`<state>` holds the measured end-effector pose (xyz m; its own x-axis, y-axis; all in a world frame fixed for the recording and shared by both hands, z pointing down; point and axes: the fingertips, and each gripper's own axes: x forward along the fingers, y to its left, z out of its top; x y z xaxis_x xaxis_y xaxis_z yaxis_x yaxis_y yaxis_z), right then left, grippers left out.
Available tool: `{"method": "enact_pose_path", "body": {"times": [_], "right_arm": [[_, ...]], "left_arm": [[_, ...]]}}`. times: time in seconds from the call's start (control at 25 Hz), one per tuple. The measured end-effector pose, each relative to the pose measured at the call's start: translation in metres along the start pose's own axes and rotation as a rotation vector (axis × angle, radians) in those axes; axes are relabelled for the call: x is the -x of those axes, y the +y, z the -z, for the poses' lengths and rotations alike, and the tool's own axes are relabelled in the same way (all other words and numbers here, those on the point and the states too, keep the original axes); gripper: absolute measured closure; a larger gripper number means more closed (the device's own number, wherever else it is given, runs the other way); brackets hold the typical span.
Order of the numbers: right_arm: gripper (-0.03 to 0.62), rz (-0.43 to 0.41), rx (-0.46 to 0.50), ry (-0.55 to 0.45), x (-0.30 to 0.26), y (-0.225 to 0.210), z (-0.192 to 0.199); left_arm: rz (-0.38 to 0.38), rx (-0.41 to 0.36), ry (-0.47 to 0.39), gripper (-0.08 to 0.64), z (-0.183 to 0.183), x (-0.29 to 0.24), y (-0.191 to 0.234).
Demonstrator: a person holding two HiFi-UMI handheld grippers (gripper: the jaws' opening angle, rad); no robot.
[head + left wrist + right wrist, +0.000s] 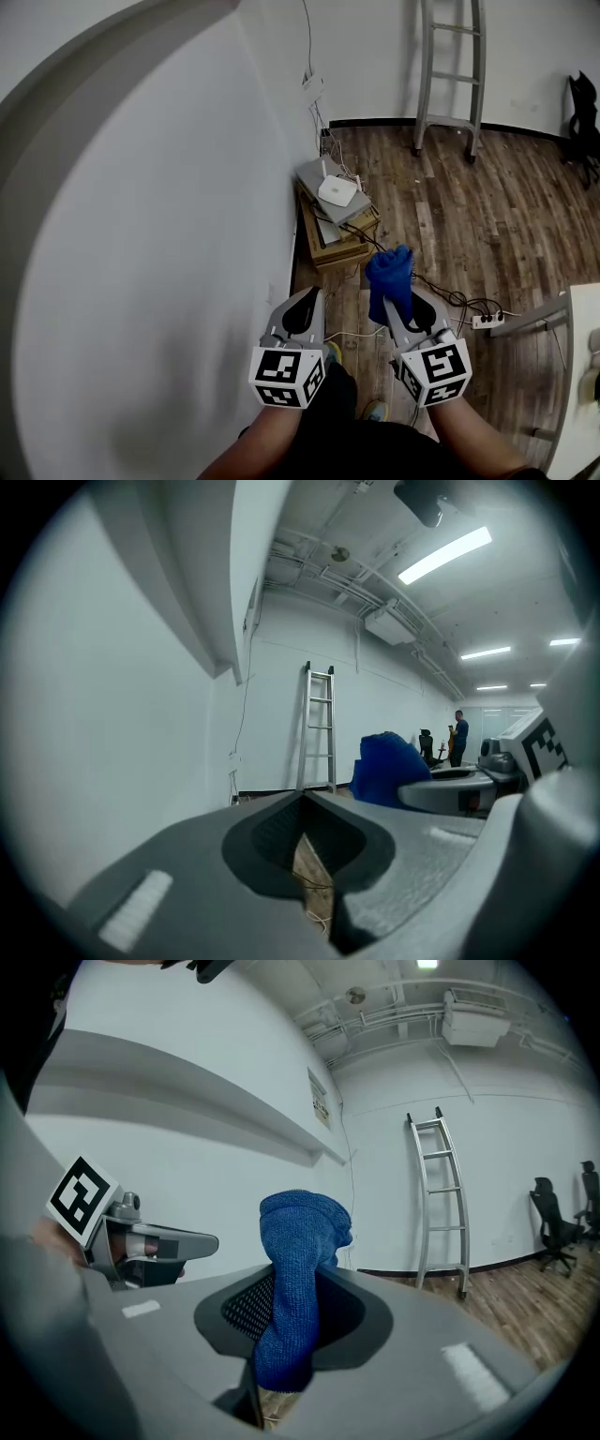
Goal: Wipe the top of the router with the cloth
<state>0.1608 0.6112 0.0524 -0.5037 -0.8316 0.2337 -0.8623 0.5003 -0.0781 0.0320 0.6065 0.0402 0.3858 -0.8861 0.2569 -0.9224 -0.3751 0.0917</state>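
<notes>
Lower centre: right hand-held gripper (405, 314) clamps a blue cloth (390, 277); left hand-held gripper (302, 317) is closed, empty. White router (337, 190) sits upper centre on stacked boxes (328, 251), well apart — best to lay the cloth flat on top.

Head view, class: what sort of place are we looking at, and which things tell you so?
Probably a sparsely furnished office or workshop room: a plank floor, a ladder against the far wall, an office chair, and a router on stacked cardboard boxes by the wall.
</notes>
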Motion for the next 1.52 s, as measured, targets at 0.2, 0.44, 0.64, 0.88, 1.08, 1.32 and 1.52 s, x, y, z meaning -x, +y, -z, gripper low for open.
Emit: {"method": "enact_pose_path", "body": {"times": [0.2, 0.44, 0.64, 0.88, 1.08, 1.32, 1.52], "right_arm": [[0.471, 0.021, 0.017, 0.03, -0.072, -0.009, -0.017], [0.471, 0.091, 0.023, 0.042, -0.155, -0.023, -0.035], [0.471, 0.127, 0.009, 0.059, -0.202, -0.044, -0.035], [0.471, 0.113, -0.007, 0.068, -0.267, -0.083, -0.037], [0.471, 0.053, -0.015, 0.093, -0.344, -0.134, -0.034], [0.471, -0.06, -0.046, 0.135, -0.438, -0.215, -0.038], [0.471, -0.104, -0.039, 0.177, -0.498, -0.26, -0.026]], "left_arm": [[0.03, 0.031, -0.01, 0.56, -0.019, -0.058, 0.051], [0.117, 0.053, 0.013, 0.56, -0.028, -0.132, 0.11], [0.161, 0.04, 0.026, 0.56, -0.034, -0.181, 0.132], [0.157, 0.033, 0.057, 0.56, -0.041, -0.251, 0.156], [0.103, 0.023, 0.092, 0.56, -0.048, -0.331, 0.183], [-0.012, 0.044, 0.165, 0.56, -0.056, -0.449, 0.212], [-0.042, 0.023, 0.214, 0.56, -0.055, -0.513, 0.225]]}}
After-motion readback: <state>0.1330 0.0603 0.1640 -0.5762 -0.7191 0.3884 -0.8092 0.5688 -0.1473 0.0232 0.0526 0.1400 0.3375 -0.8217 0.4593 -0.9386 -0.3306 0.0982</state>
